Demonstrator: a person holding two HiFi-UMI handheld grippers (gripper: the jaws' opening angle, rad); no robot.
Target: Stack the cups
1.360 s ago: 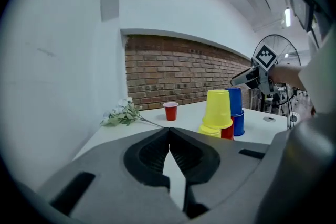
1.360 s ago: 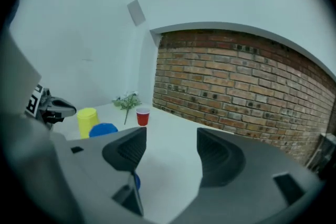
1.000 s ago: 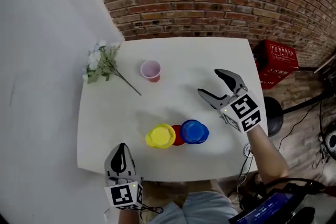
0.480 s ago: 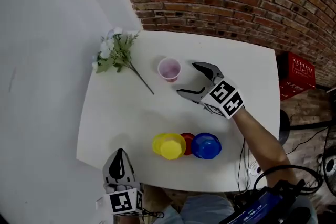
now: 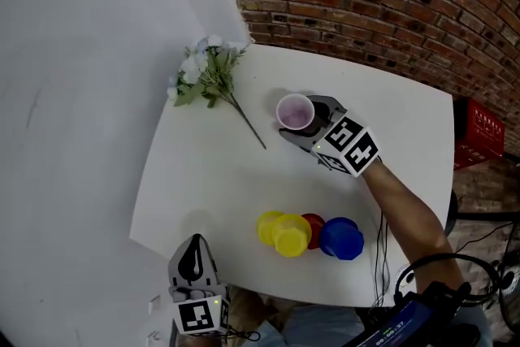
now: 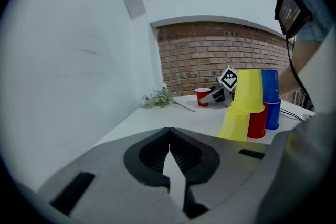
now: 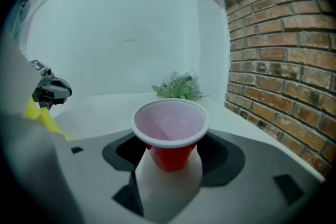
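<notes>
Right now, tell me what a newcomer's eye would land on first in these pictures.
The red cup, upright and white inside, stands between the jaws of the right gripper, which have just been closing without visibly pressing it. Near the front edge of the table sits a bright cluster of yellow, red and blue cups; a flower sprig lies at the far left corner.

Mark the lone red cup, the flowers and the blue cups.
lone red cup (image 7: 169, 159), right gripper view, red outer wall.
flowers (image 5: 210, 71), head view, leafy bunch.
blue cups (image 5: 342, 240), head view, top of the stack.
</notes>
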